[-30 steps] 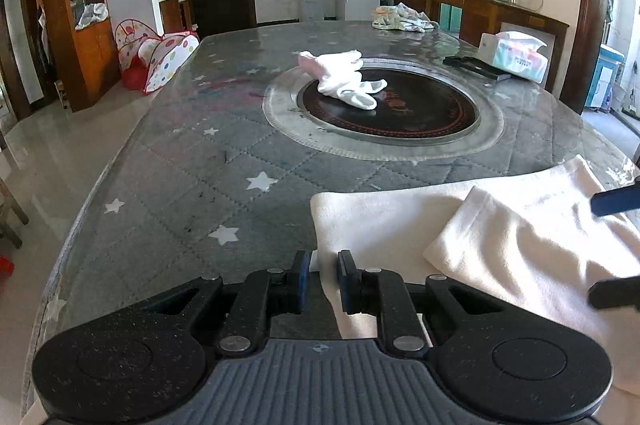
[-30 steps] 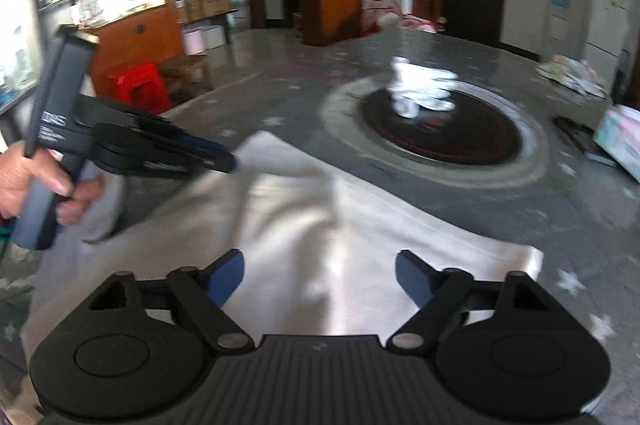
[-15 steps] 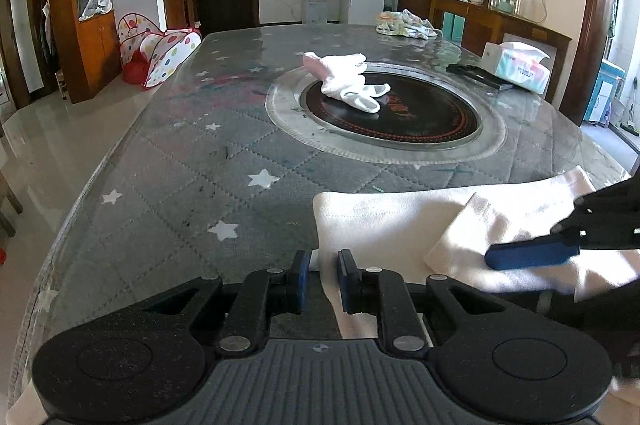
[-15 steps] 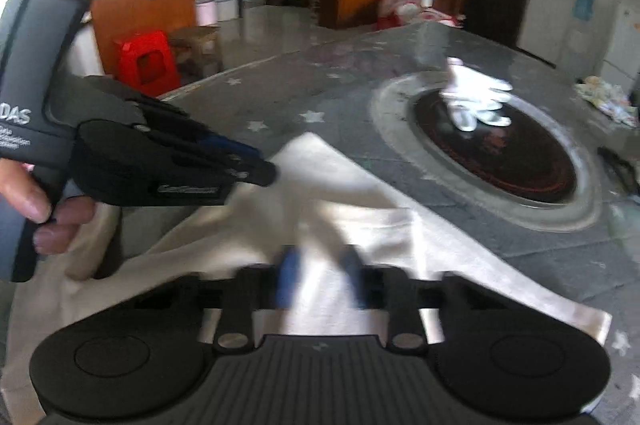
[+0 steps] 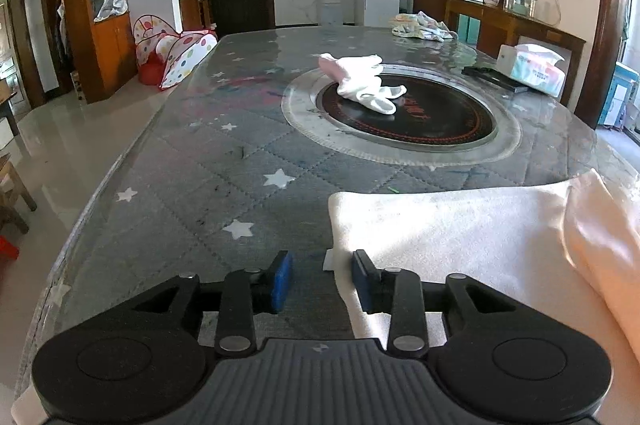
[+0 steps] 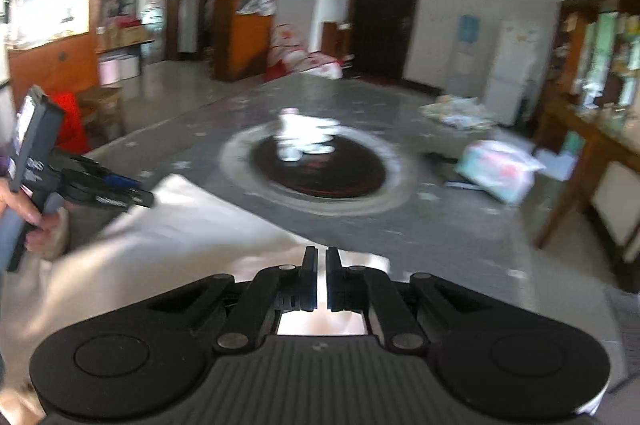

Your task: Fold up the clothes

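A cream cloth (image 5: 460,237) lies on the near right part of the grey star-patterned table (image 5: 200,185), with a fold raised at its right side. My left gripper (image 5: 322,279) is open at the cloth's left edge; the edge runs between its fingers, and the right finger (image 5: 362,279) rests over the cloth. In the blurred right wrist view, my right gripper (image 6: 322,279) is shut on the cream cloth (image 6: 180,237), bright fabric showing in the slit between its fingers. The left gripper (image 6: 140,195) appears there too, held by a hand (image 6: 36,233).
A white garment (image 5: 366,87) lies on the black round inset (image 5: 420,121) at mid-table. A tissue pack (image 5: 534,67) and a flat black item (image 5: 492,75) sit at the right edge, and a pile of clothes (image 5: 422,25) at the far end. The table's left edge drops to the floor.
My left gripper has gone from shut to open. My right gripper has closed on the cloth and swung right, out of the left wrist view.
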A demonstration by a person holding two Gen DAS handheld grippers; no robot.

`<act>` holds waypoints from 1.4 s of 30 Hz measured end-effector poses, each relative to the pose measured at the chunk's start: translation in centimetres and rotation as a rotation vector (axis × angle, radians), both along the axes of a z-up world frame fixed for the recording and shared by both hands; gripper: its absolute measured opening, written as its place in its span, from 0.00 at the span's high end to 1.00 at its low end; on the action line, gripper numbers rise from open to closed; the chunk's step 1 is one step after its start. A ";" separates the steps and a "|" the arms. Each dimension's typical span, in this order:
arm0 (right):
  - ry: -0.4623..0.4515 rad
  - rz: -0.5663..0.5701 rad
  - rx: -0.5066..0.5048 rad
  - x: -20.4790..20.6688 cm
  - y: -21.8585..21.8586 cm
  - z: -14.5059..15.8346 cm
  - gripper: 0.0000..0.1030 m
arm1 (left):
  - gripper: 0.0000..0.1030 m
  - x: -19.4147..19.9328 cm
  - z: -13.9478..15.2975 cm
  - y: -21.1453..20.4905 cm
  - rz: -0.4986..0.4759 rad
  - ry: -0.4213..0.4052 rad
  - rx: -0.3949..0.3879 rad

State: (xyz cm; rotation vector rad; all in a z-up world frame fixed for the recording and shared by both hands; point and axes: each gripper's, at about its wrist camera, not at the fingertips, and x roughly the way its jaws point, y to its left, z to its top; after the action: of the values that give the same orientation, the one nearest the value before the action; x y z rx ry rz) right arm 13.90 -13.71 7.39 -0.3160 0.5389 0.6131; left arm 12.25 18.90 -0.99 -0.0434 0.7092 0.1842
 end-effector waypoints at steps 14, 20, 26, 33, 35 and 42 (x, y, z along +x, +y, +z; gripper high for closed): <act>0.167 -0.048 0.109 0.9 -3.0 -2.4 0.68 | 0.55 -6.7 2.3 -6.9 -0.244 -0.020 0.041; 0.199 -0.046 0.113 4.6 0.4 -5.1 0.64 | 0.53 -10.3 1.0 -9.6 -0.373 0.007 0.007; 0.258 -0.060 0.110 7.4 1.7 -7.4 0.66 | 0.50 -12.1 0.5 -11.7 -0.433 -0.013 0.007; 0.174 -0.057 0.073 4.9 0.6 -5.7 0.93 | 0.46 -12.2 0.1 -12.1 -0.431 -0.015 0.012; 0.150 -0.056 0.063 4.2 0.3 -5.2 0.93 | 0.45 -12.0 0.1 -12.2 -0.424 -0.015 0.012; 0.023 -0.166 0.012 0.1 -6.2 -1.4 0.93 | 0.41 -12.3 -0.1 -12.2 -0.415 -0.022 0.017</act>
State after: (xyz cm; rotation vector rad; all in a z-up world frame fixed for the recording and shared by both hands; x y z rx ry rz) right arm 14.03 -19.86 5.95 -0.2501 0.5774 0.4595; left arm -0.01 6.66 -1.13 0.1174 0.6798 -0.2075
